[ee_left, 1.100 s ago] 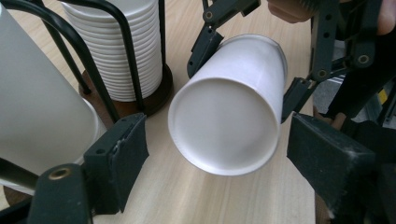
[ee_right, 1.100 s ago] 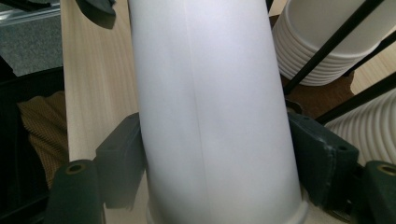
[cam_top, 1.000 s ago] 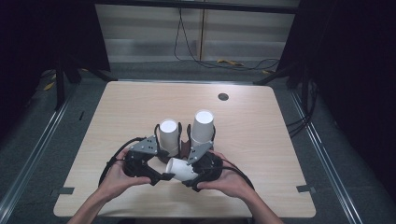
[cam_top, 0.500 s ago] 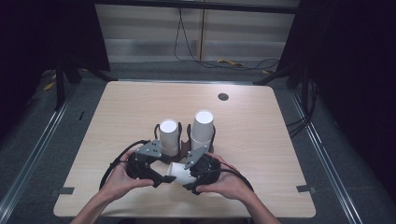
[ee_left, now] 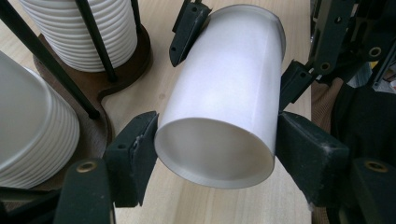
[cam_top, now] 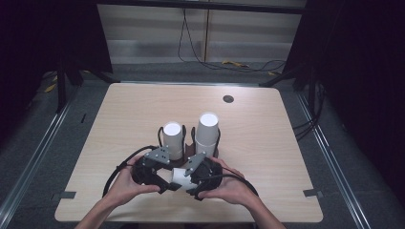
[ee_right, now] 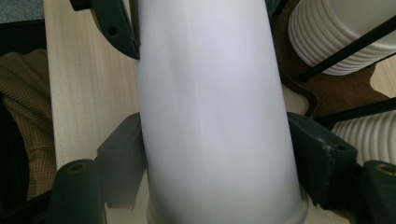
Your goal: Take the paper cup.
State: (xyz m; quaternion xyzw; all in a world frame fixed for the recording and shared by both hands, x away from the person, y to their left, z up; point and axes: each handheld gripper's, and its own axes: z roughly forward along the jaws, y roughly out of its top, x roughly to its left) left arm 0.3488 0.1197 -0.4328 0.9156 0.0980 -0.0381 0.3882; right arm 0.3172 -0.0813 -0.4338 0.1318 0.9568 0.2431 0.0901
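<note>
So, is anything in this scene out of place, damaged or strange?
Nothing is damaged or spilled. One white cup lies on its side, held between both grippers: the left gripper, whose jaws have just been closing, and the right gripper. The two cup stacks stand upright in their holder.

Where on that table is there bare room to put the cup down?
Bare wood runs along the table's far edge, around the small dark disc, and down its left and right sides. The near middle is crowded: two cup stacks on their stand, both grippers and the held cup.
</note>
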